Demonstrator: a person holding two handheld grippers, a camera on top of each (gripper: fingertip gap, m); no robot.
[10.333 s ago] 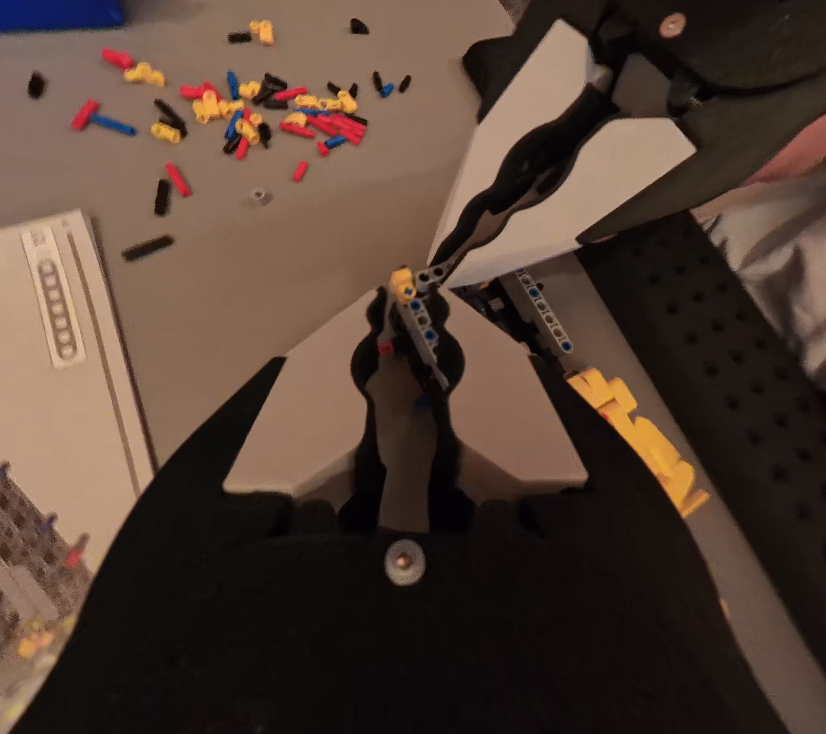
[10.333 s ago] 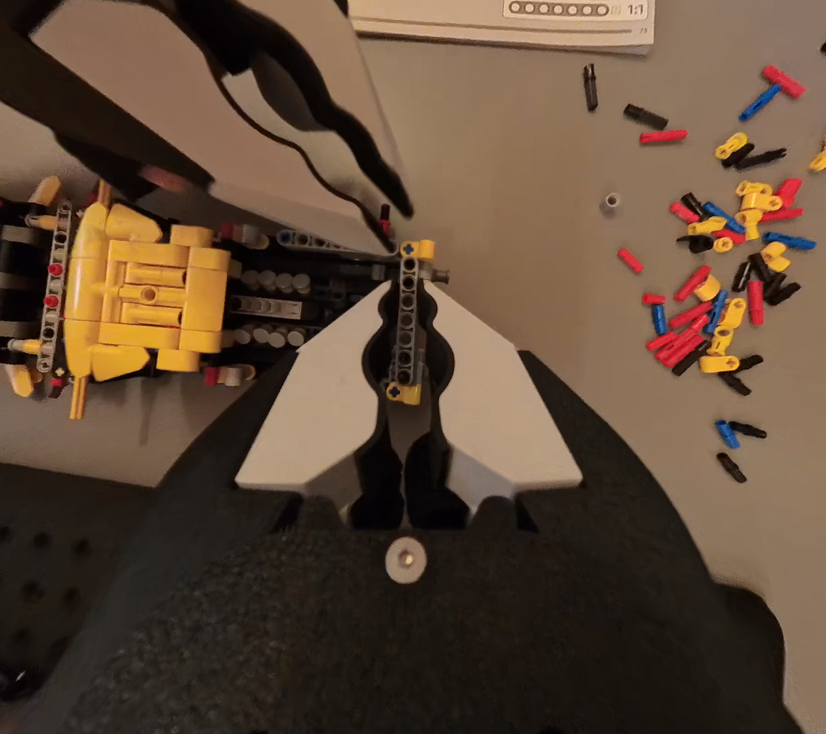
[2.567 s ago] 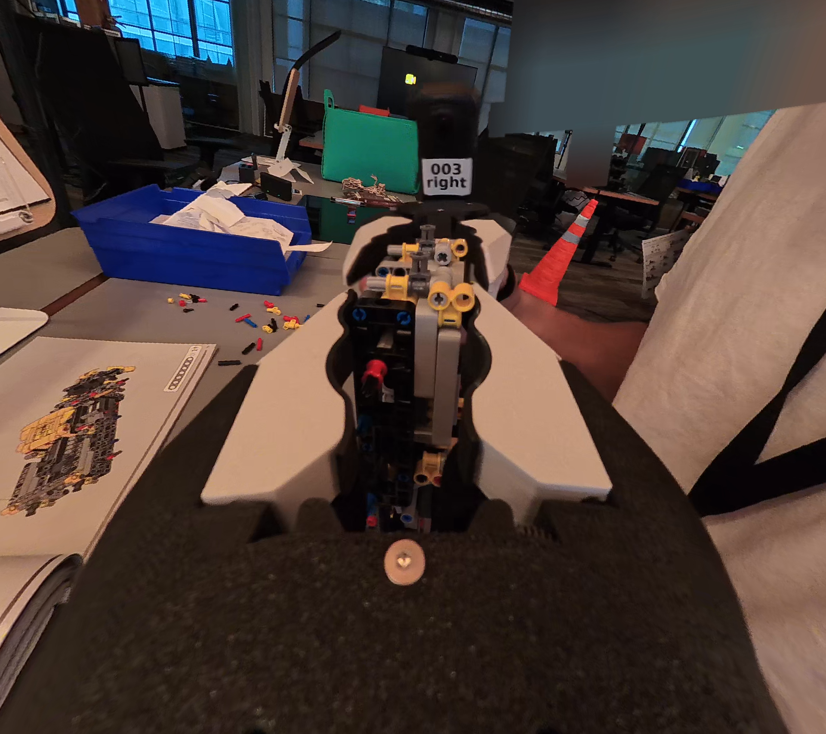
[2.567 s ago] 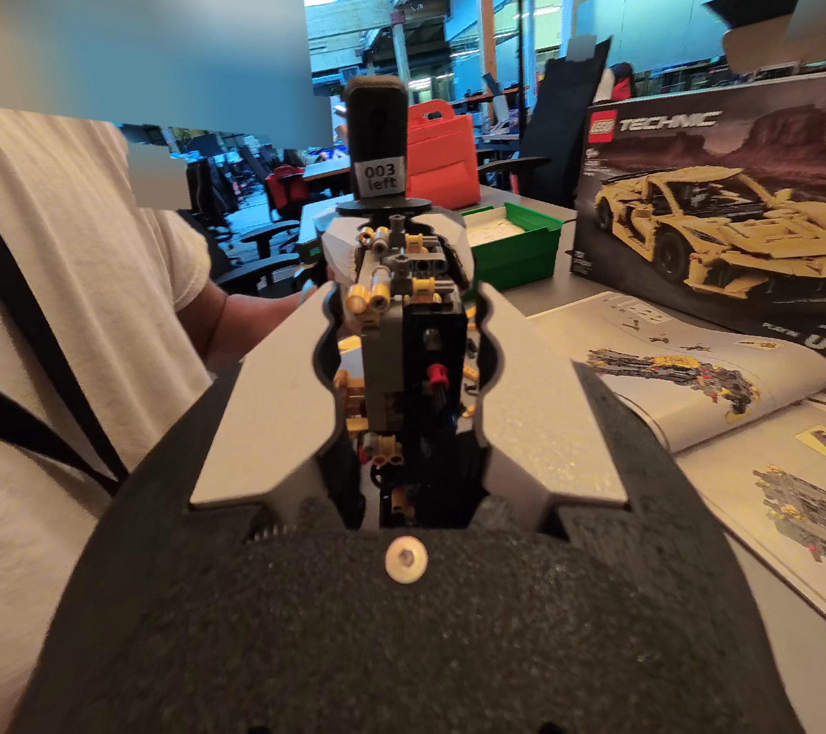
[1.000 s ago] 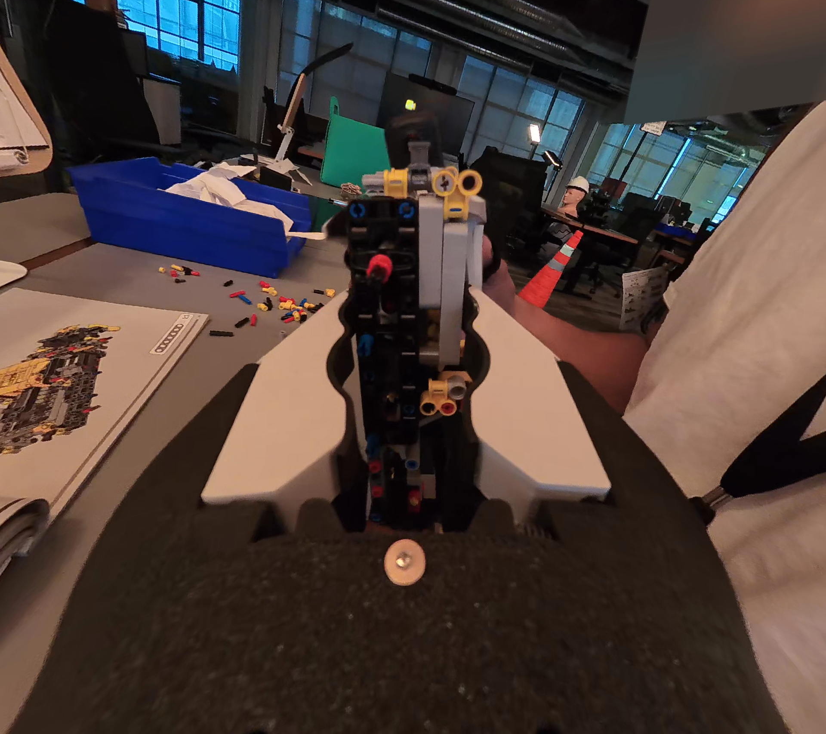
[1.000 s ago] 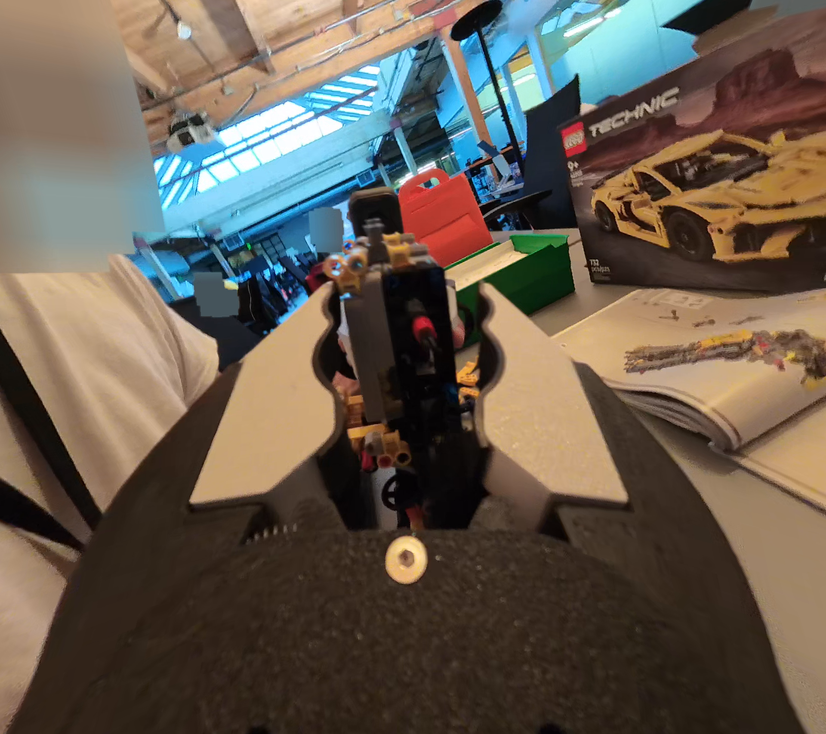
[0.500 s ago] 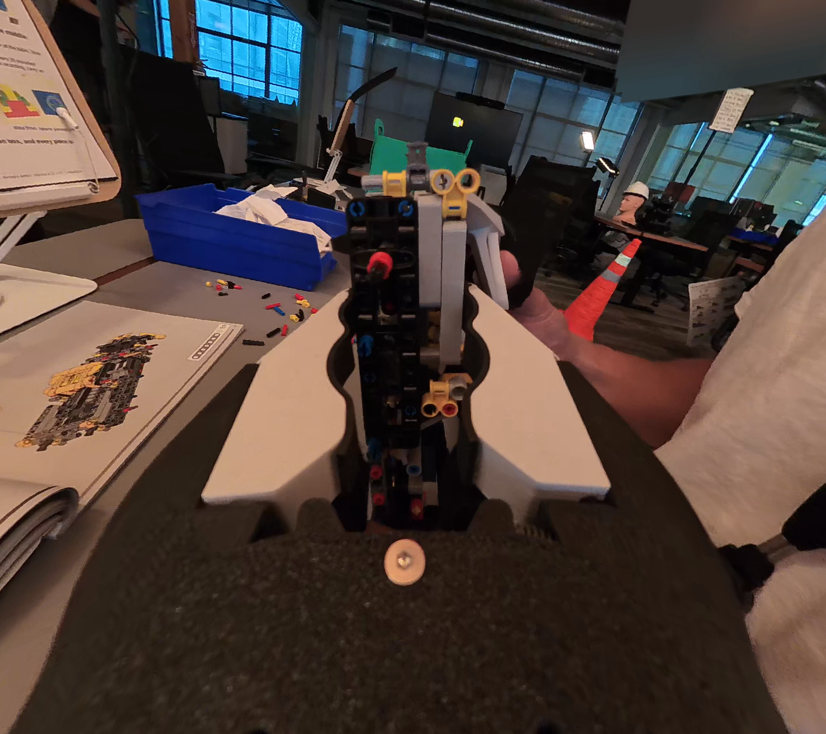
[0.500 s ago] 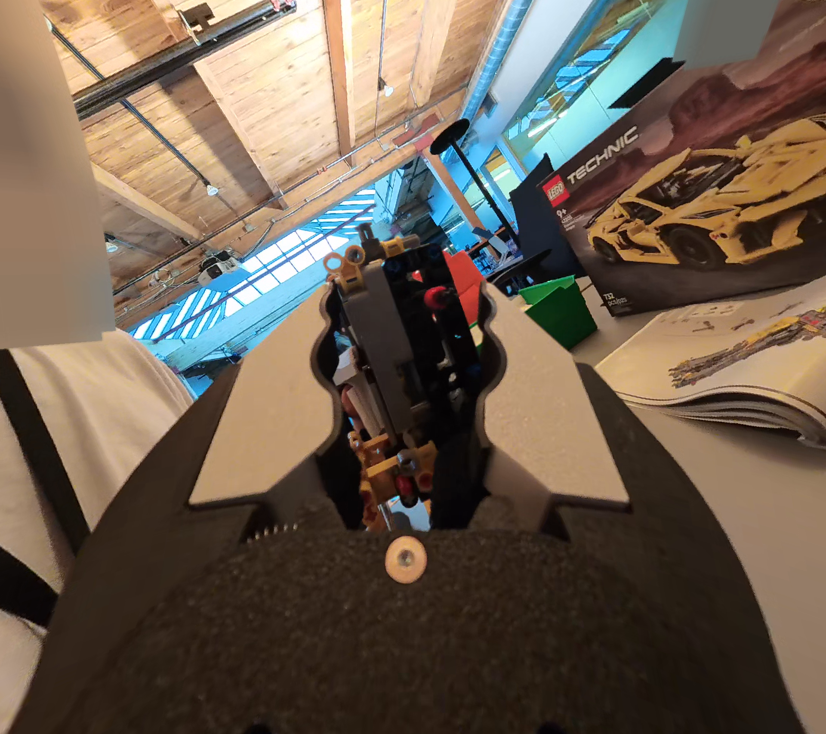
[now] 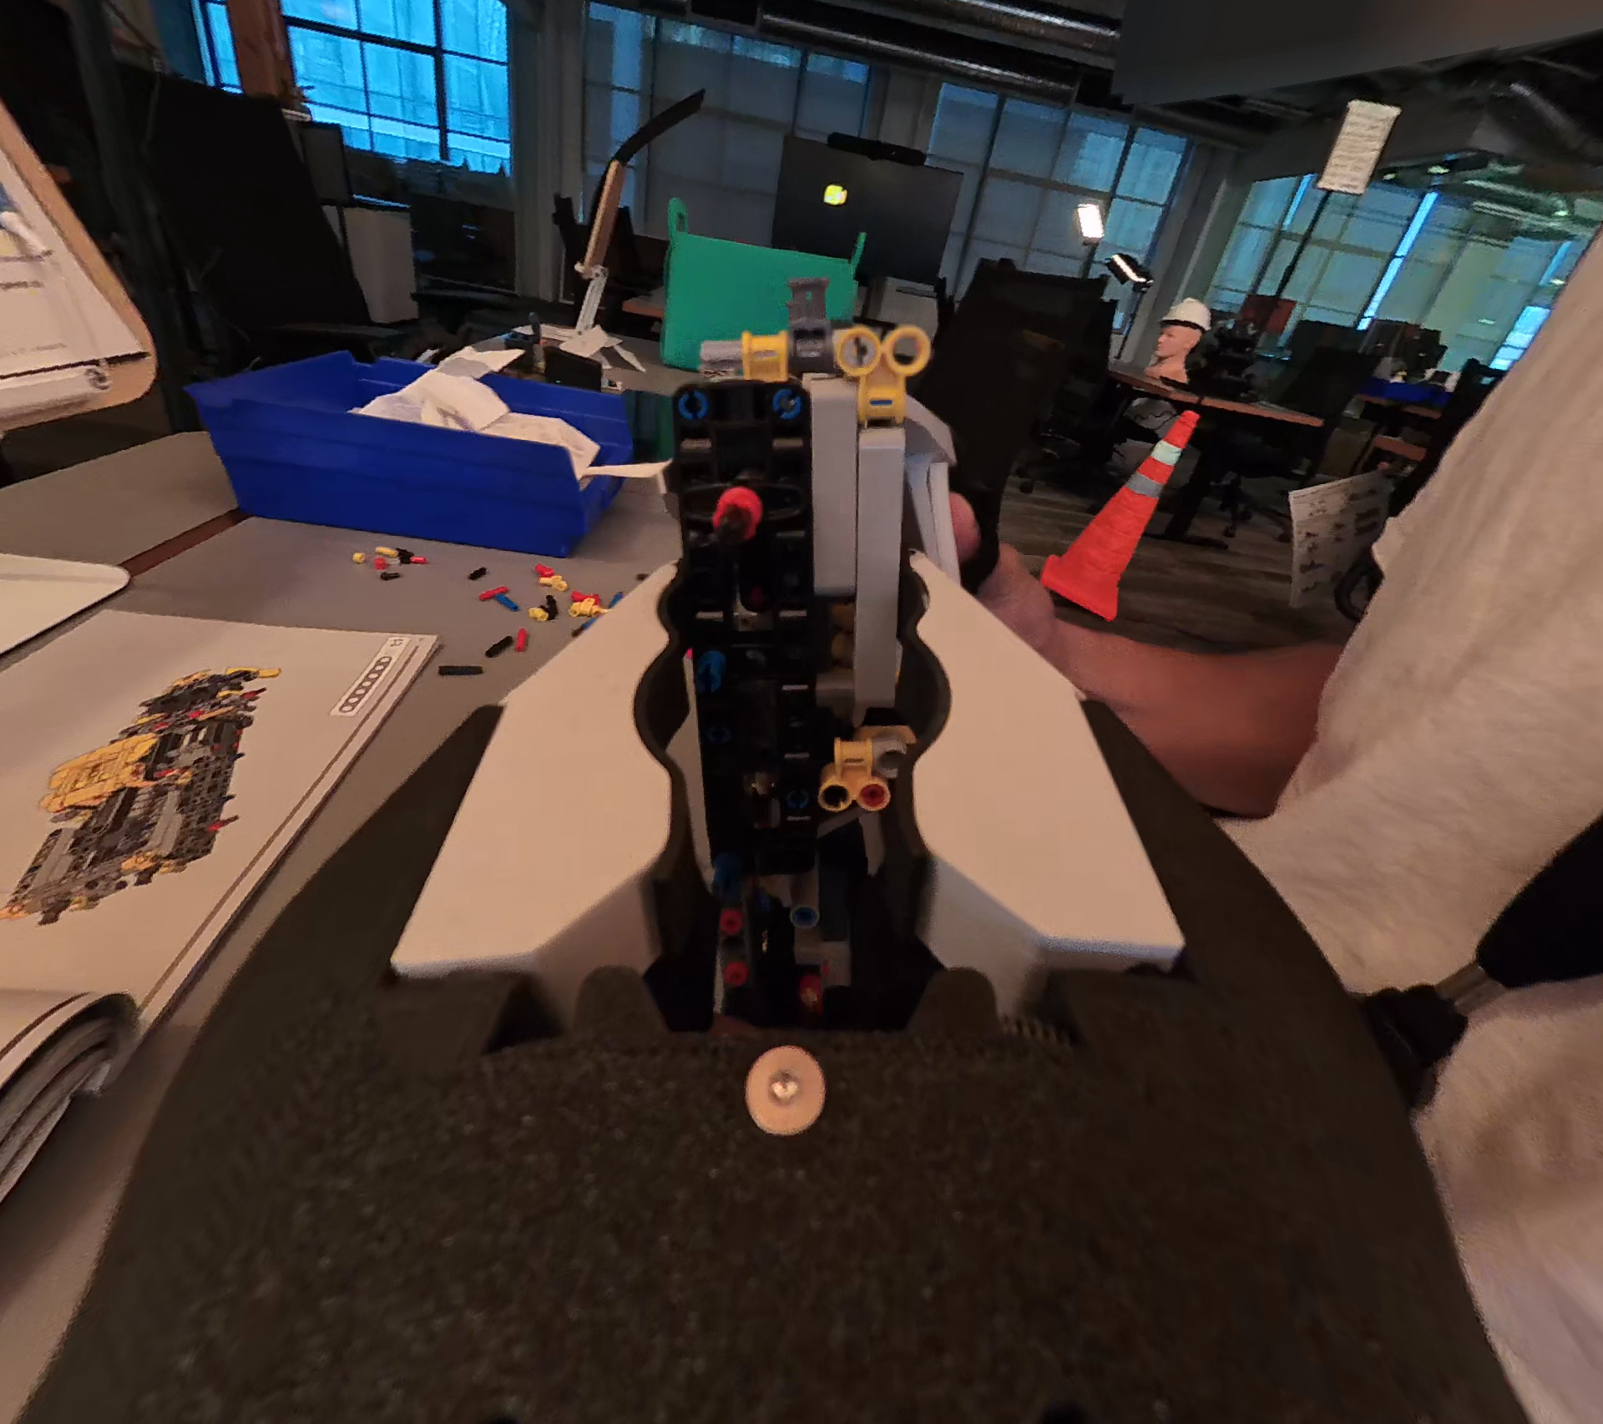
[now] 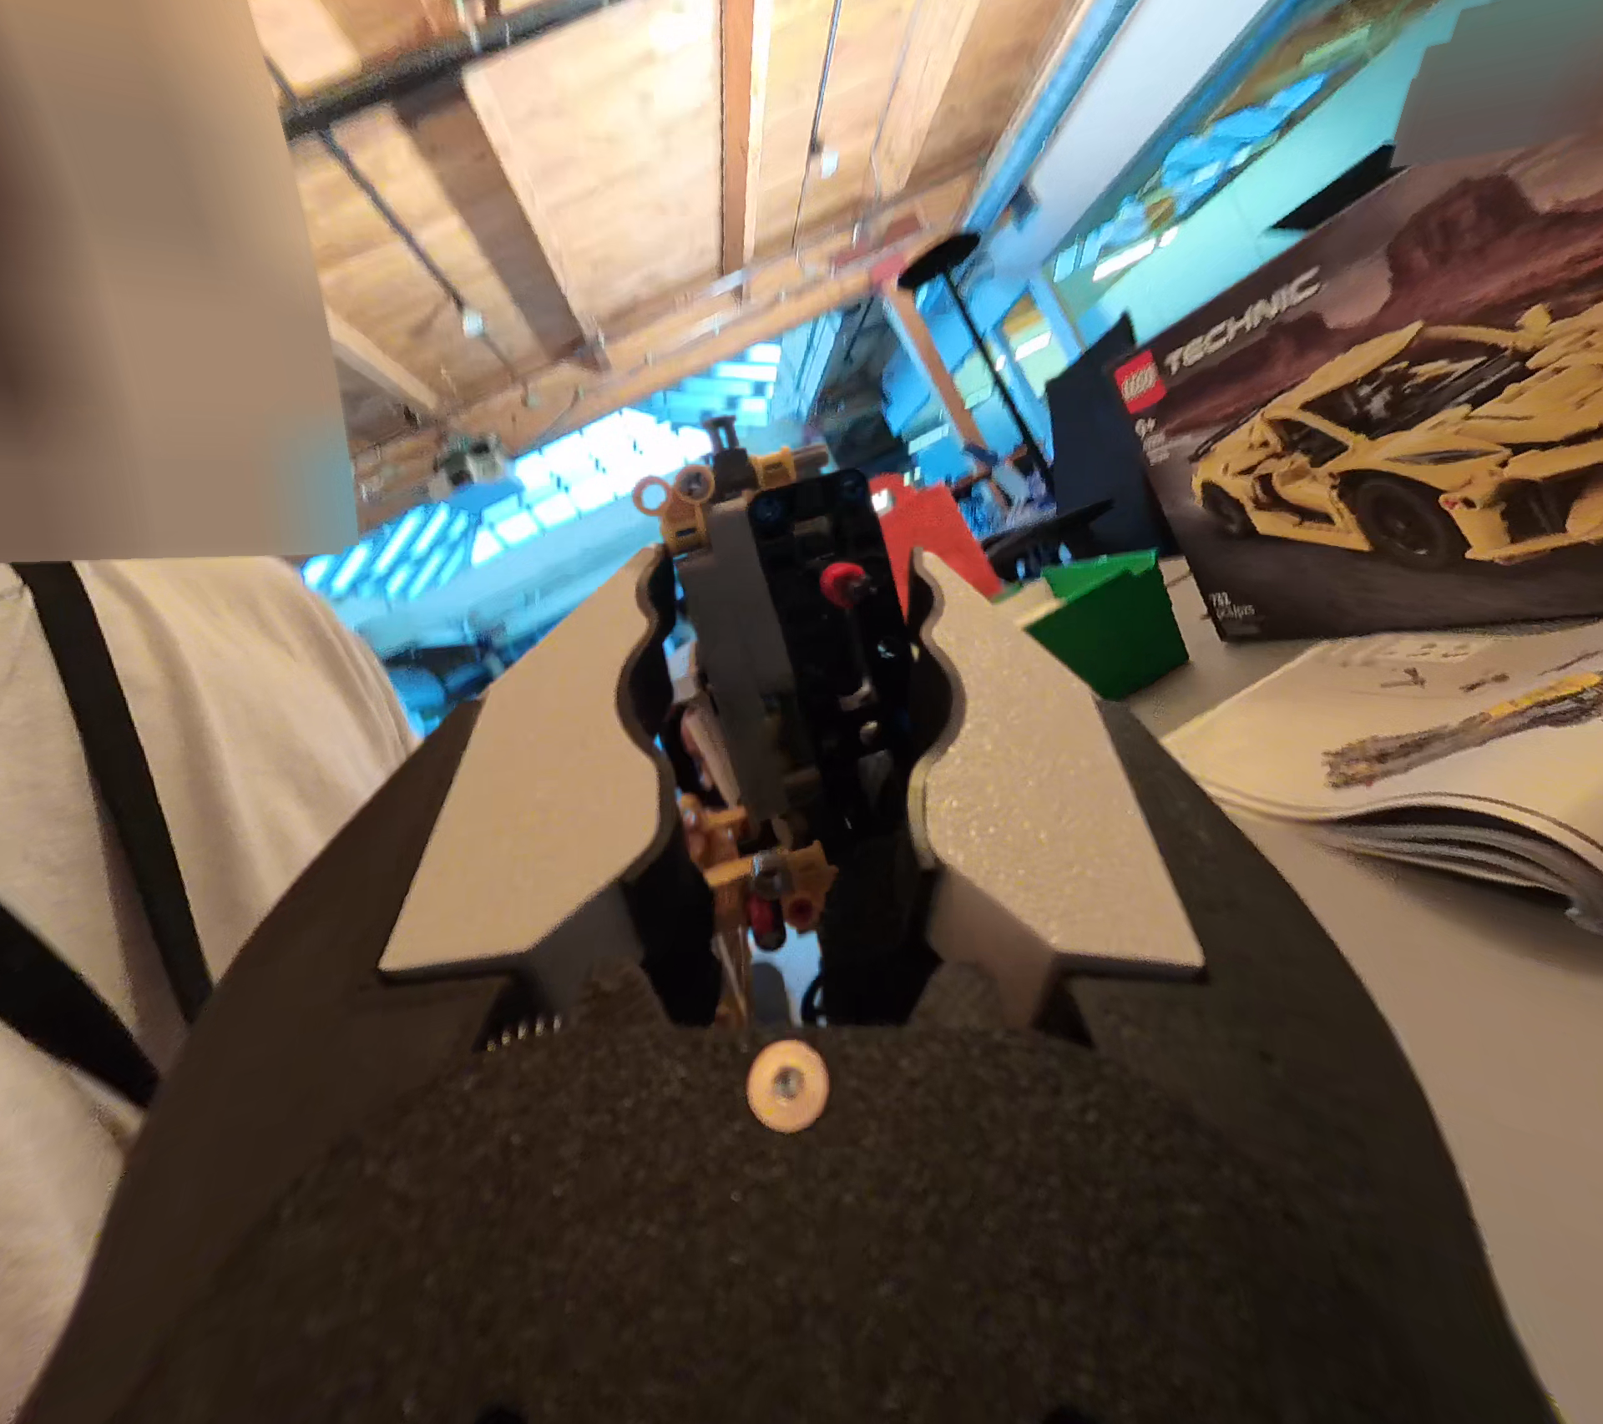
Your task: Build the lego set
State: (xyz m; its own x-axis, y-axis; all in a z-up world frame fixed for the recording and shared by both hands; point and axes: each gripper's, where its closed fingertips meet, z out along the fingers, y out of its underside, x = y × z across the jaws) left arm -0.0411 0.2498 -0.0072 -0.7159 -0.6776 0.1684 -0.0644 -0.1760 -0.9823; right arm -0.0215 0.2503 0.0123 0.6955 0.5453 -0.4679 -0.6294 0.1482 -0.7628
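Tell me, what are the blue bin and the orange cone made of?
The blue bin looks like hard, smooth plastic: one even colour with stiff, moulded walls. The orange cone is probably soft plastic or rubber with a pale, likely reflective band; it is too far away to be sure.

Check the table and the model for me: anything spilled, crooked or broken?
Only the loose pins, scattered over the table before the blue bin instead of in a tray. The lego assembly stands upright, clamped by both grippers' jaws; no damage shows.
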